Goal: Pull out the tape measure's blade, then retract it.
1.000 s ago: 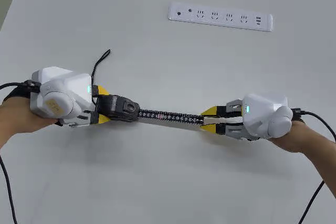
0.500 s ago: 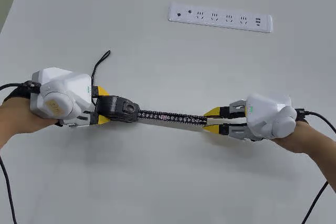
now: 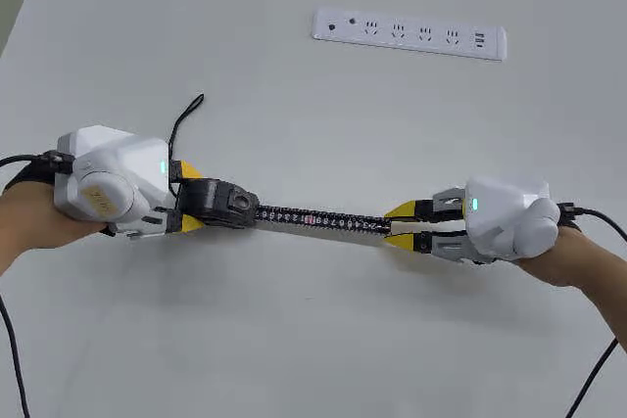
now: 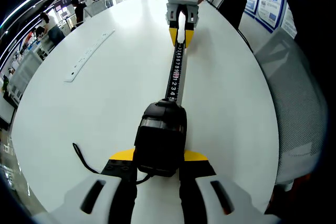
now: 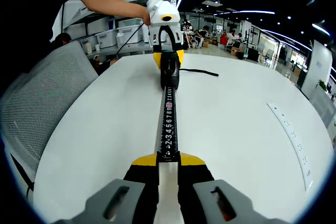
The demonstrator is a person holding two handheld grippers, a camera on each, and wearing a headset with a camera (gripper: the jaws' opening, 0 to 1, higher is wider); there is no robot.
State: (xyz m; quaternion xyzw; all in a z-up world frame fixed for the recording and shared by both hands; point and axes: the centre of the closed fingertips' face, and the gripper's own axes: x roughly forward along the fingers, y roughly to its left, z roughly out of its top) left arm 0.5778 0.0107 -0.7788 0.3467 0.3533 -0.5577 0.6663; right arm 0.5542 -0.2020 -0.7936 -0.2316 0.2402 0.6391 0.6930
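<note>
Black and chunky, the tape measure's case sits on the left side of the white tabletop. I cannot tell if it touches the tabletop or hangs just over it. The left tool holds the case tight between its two yellow tips, one on each side. A thin black strap runs from the case and lies on the tabletop behind it.

The blade is out of the case and goes in a straight line to the right. It is dark, with small white numbers and a few red ones. The right tool is pinched narrow on the far end of the blade, which sits between its yellow tips. The two tools point at each other, well apart, with the blade stretched between them. The blade makes a thin shadow on the tabletop under it.

A long white power strip lies flat at the far side of the tabletop, well away from the tape measure. In the right gripper view, a grey mesh chair stands next to the tabletop.
</note>
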